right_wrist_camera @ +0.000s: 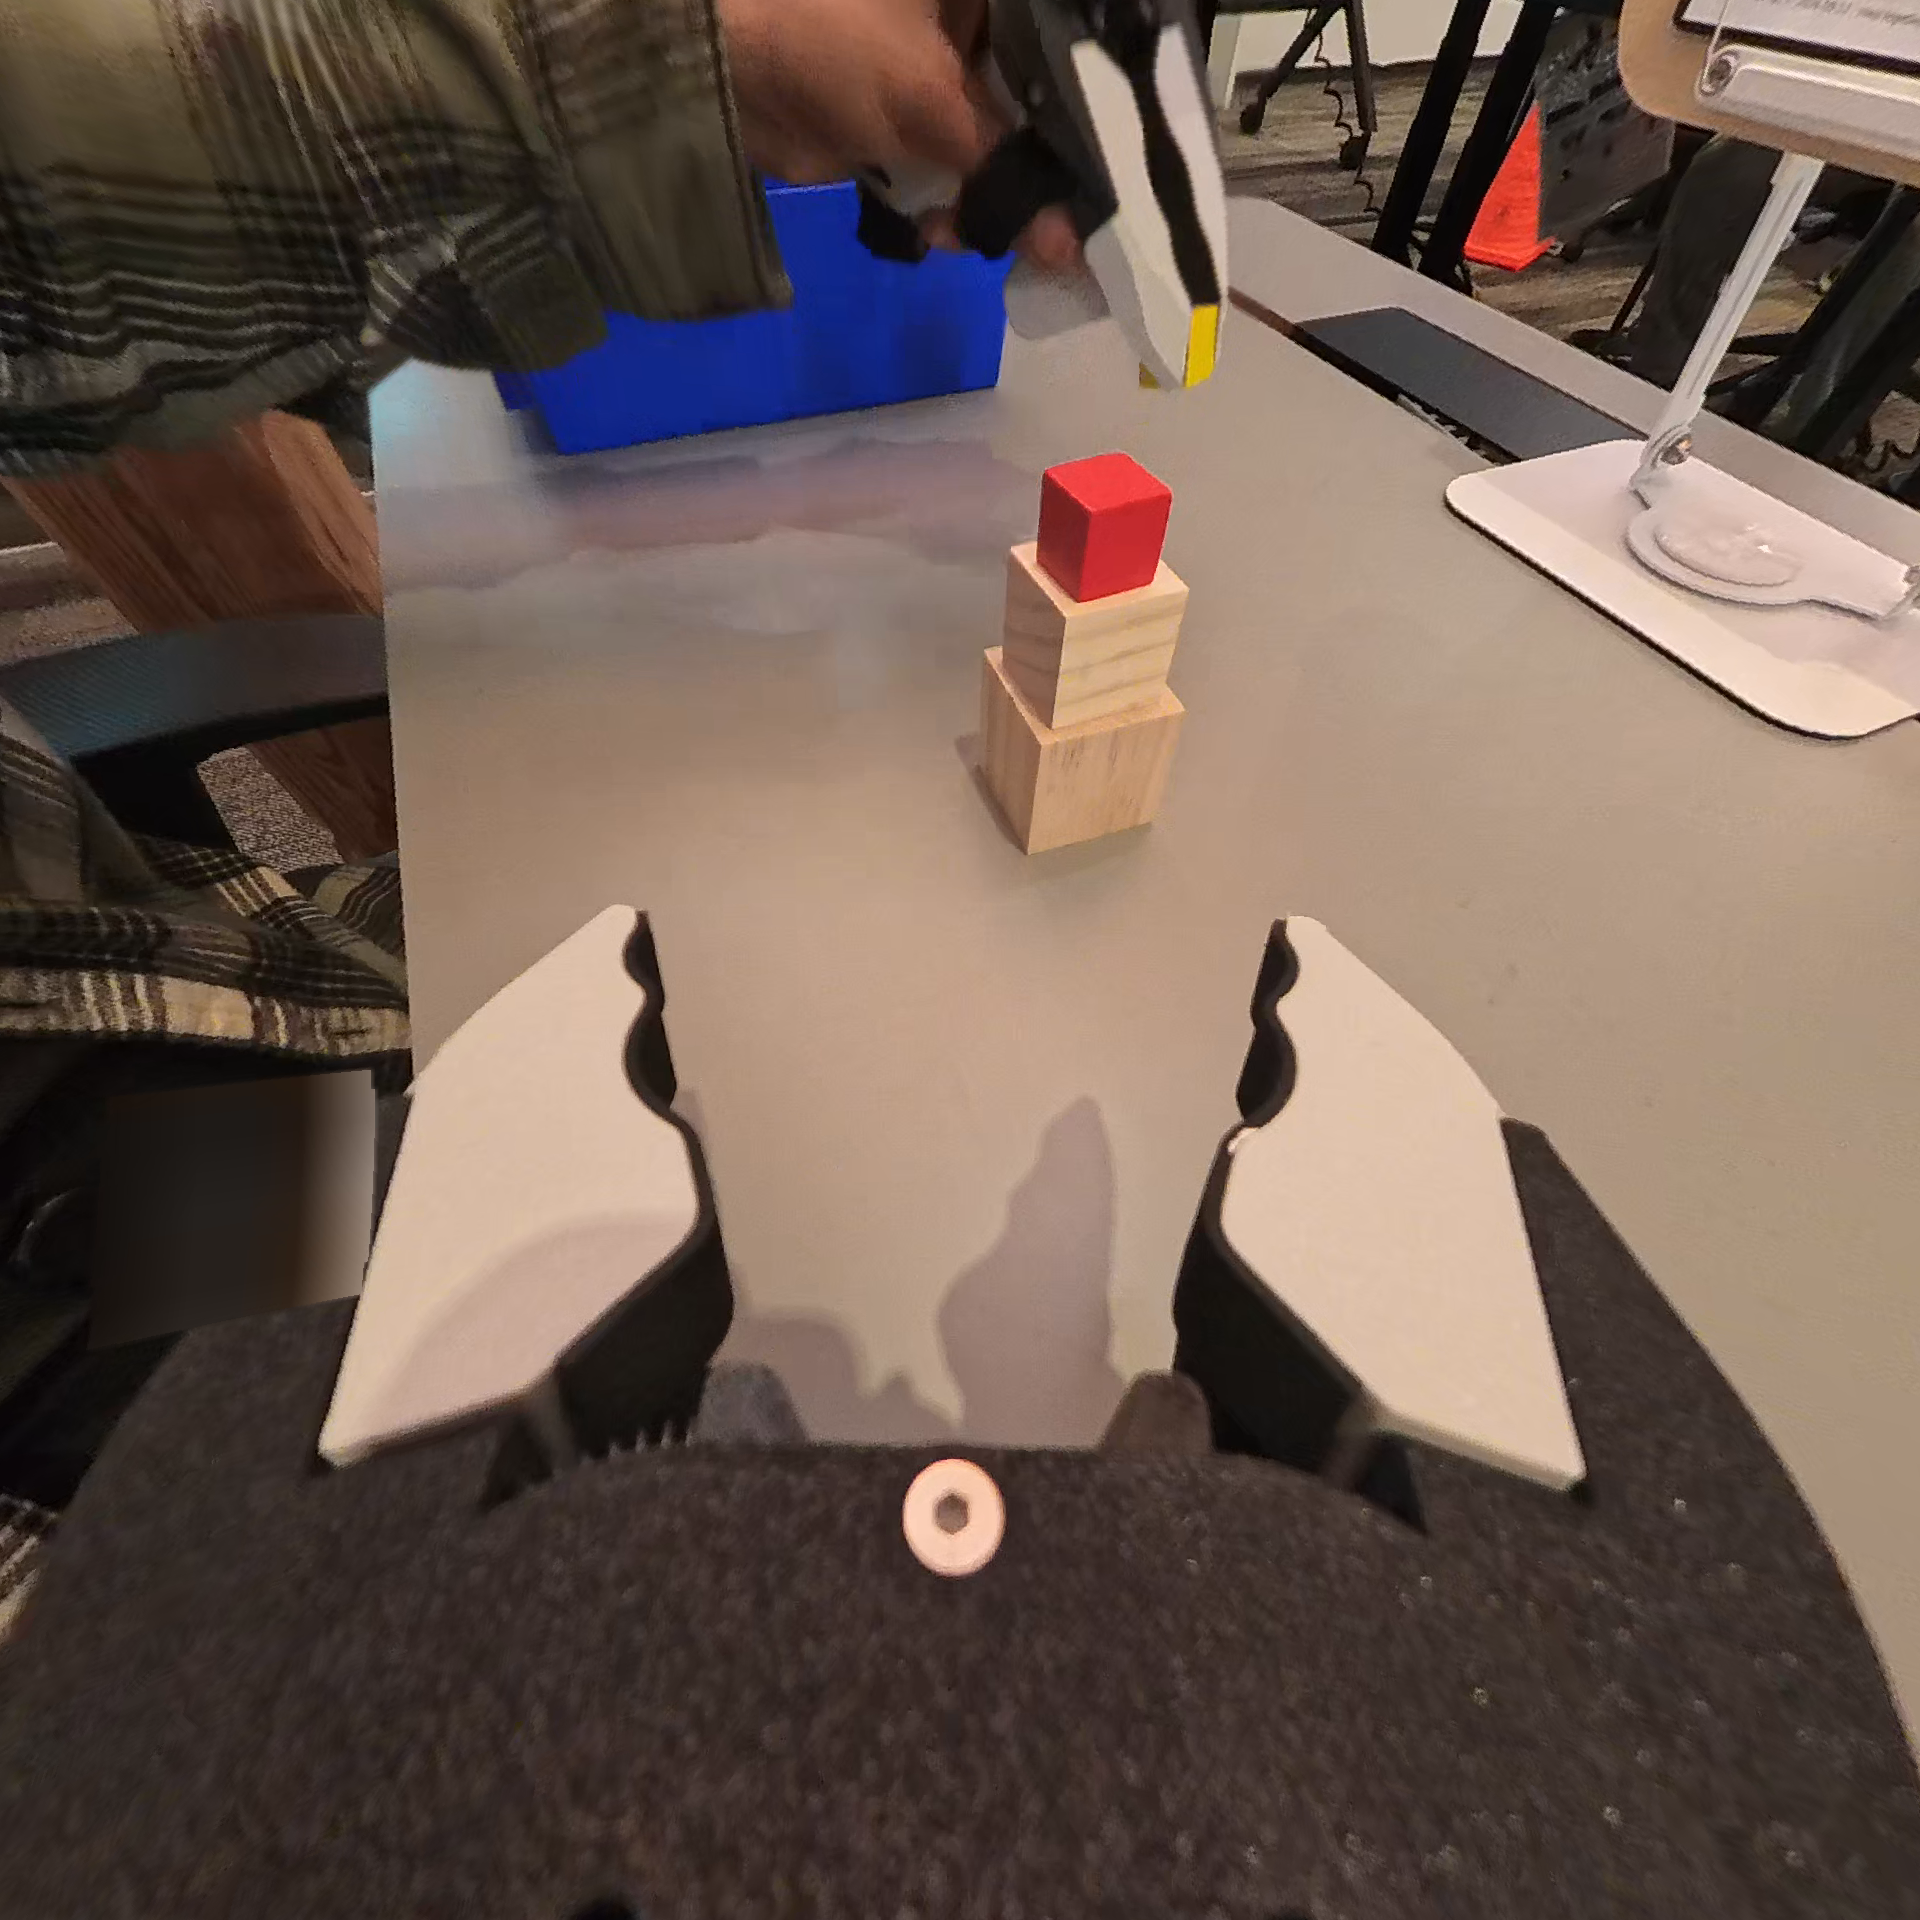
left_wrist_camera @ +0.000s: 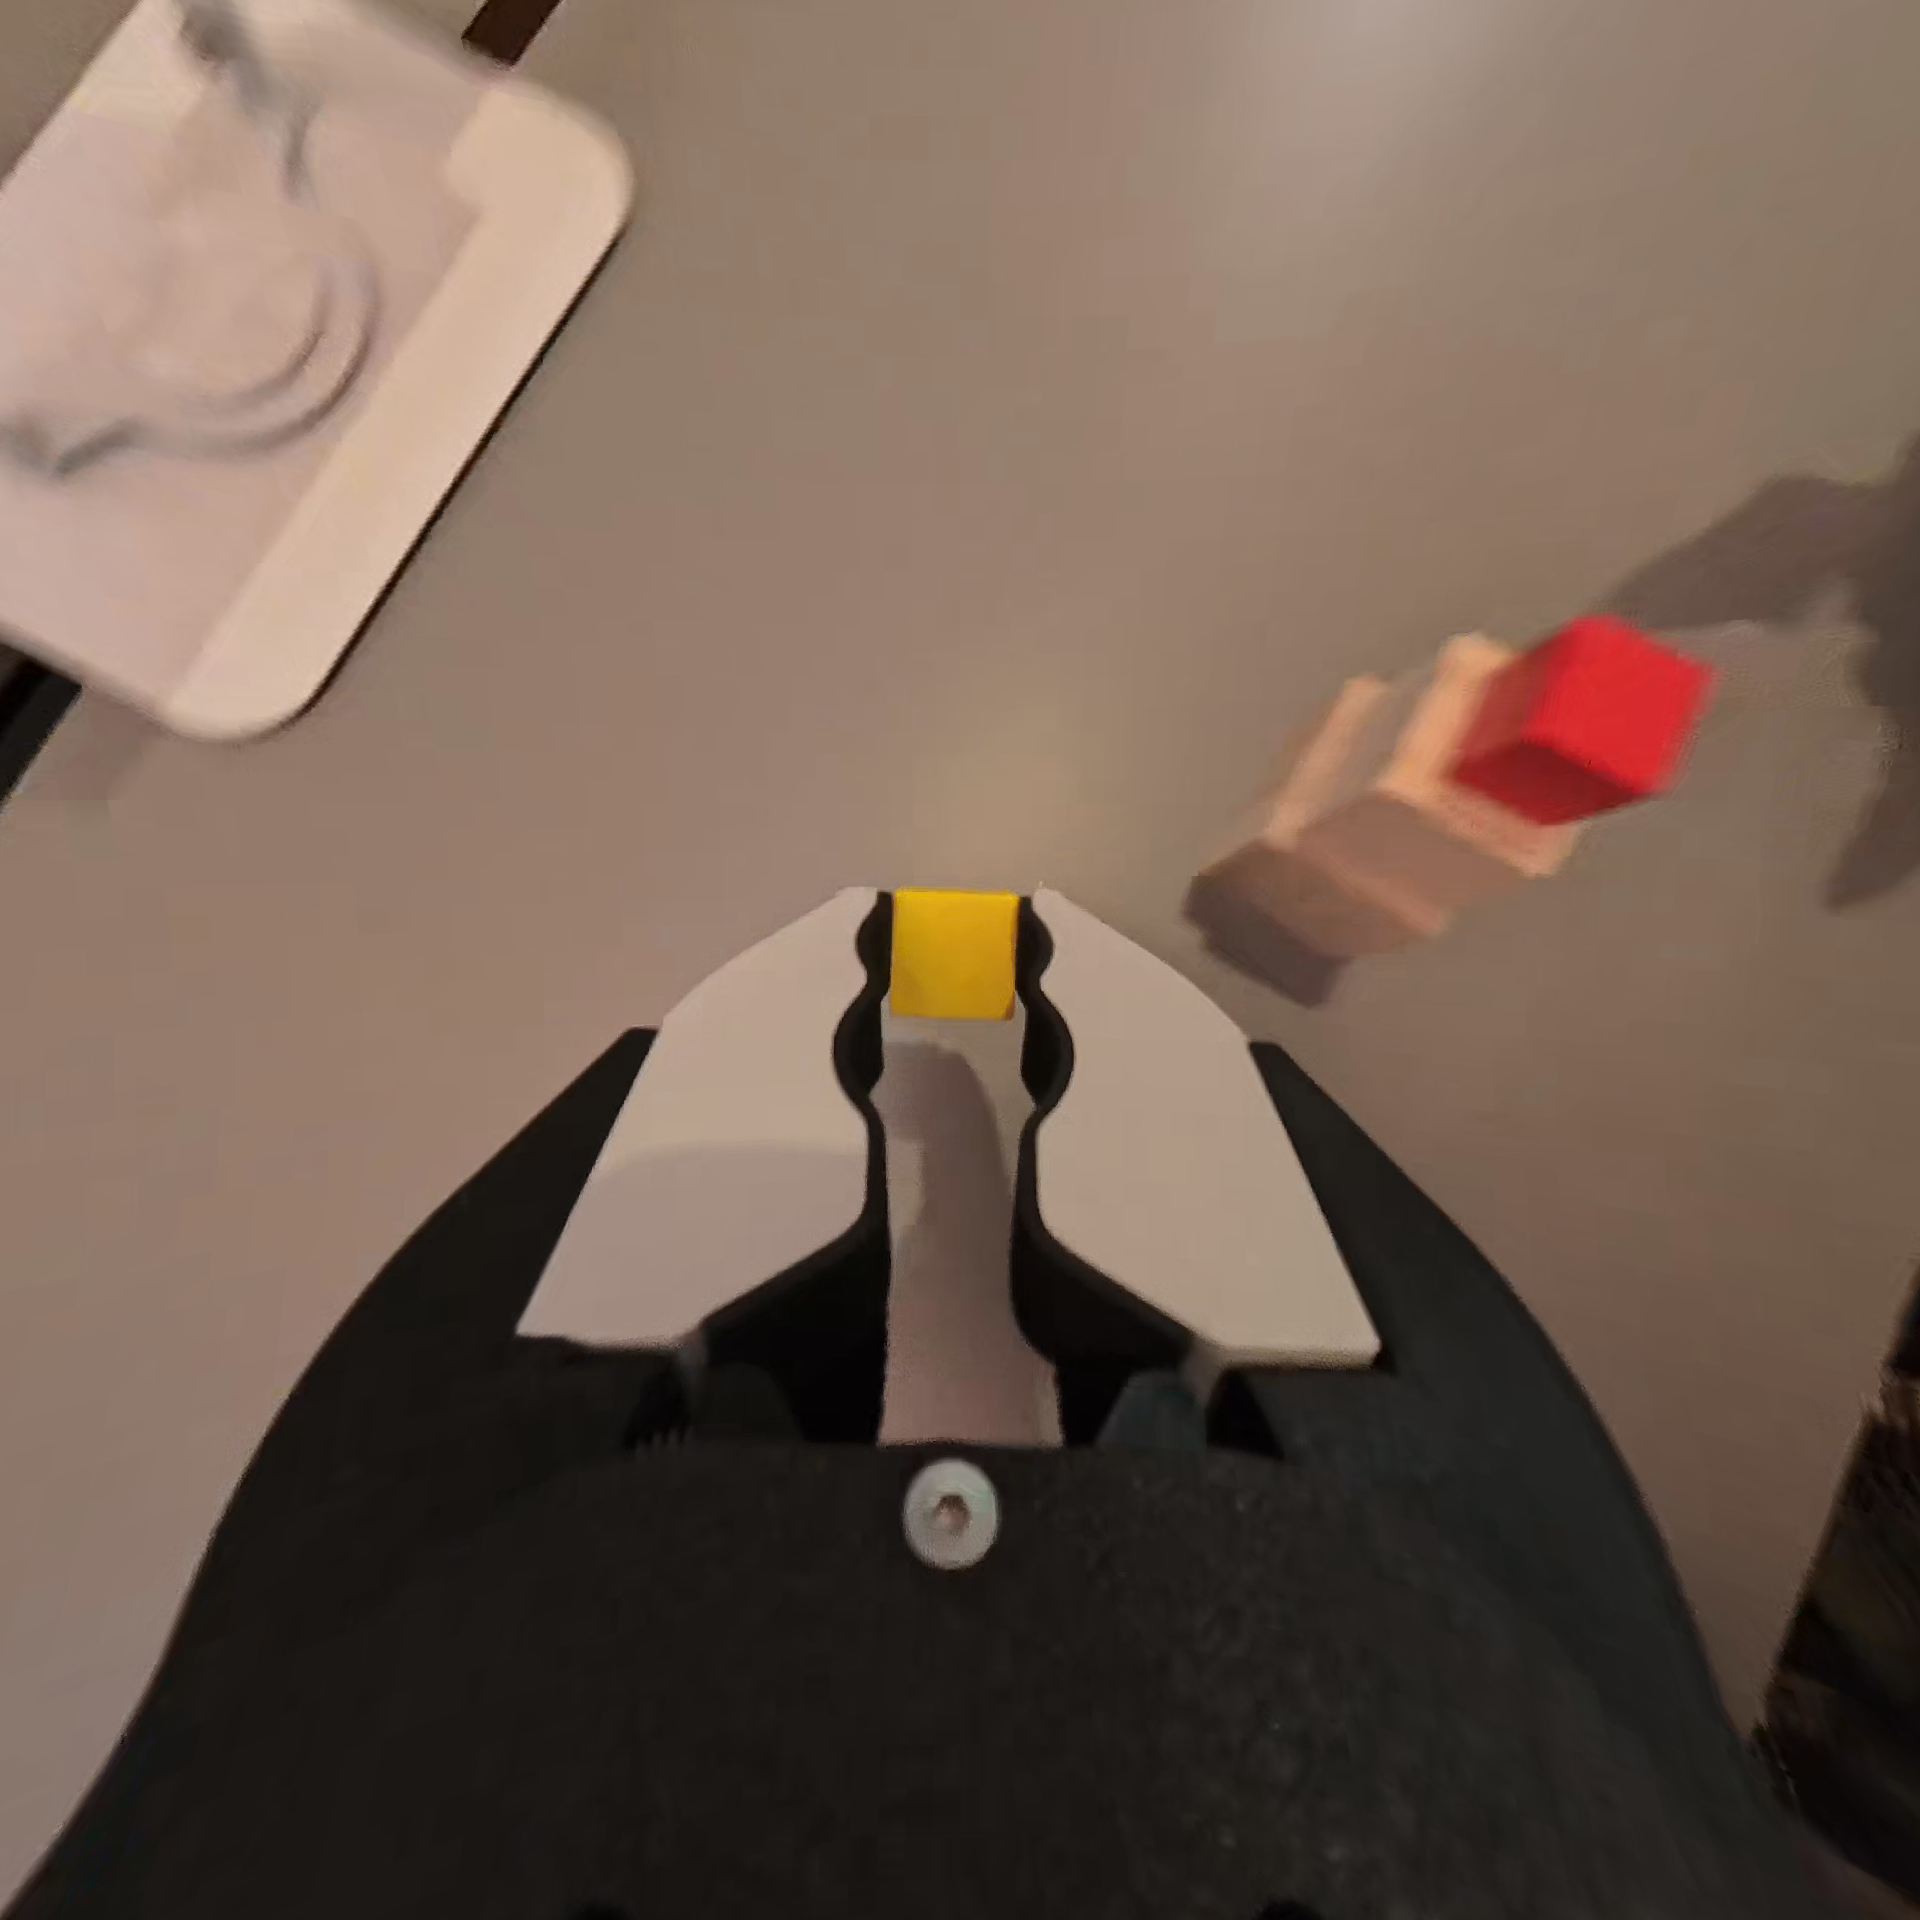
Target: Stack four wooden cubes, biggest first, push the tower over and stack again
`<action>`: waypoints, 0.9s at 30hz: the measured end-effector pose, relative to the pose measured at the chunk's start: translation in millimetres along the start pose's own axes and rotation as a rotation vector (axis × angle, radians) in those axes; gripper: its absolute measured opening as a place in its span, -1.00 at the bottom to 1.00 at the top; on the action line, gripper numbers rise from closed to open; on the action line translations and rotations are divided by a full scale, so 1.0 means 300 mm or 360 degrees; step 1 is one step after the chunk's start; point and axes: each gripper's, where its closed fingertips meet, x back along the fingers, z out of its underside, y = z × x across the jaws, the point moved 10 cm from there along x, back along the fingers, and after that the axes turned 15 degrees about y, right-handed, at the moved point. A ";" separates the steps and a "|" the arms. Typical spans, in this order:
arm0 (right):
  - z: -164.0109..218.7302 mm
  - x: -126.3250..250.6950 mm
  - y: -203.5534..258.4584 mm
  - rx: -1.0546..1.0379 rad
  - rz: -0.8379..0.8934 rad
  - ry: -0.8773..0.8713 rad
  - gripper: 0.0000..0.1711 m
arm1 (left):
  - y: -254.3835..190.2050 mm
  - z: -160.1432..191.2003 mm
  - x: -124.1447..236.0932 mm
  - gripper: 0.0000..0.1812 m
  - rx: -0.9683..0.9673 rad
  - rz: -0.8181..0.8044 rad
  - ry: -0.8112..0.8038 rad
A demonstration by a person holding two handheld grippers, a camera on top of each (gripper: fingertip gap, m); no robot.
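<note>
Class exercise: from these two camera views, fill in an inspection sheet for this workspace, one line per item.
Surface: plain grey table, no spills seen.
Job's things: red cube on two pale wooden cubes; small yellow cube held aloft.
Clutter: blue plastic bin, white stand base.
Grippers: left gripper shut on yellow cube; right gripper open, empty.
Cables: nothing seen.
Surroundings: orange cone, chair legs behind.

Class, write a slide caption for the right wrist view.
Open right gripper watches left gripper carry yellow cube above three-cube tower.
</note>
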 end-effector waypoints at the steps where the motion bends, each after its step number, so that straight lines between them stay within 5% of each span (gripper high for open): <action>1: -0.001 0.000 0.001 0.0003 0.0001 0.0002 0.25 | -0.038 -0.027 0.022 -0.76 -0.0088 0.0034 -0.0027; 12: -0.009 0.005 0.013 0.0027 -0.0001 0.0003 0.24 | -0.324 -0.218 0.103 -0.75 -0.0515 0.0151 0.0196; 27: -0.010 0.017 0.013 0.0029 0.0000 -0.0010 0.23 | -0.362 -0.243 0.005 -0.76 -0.0535 0.0173 0.0406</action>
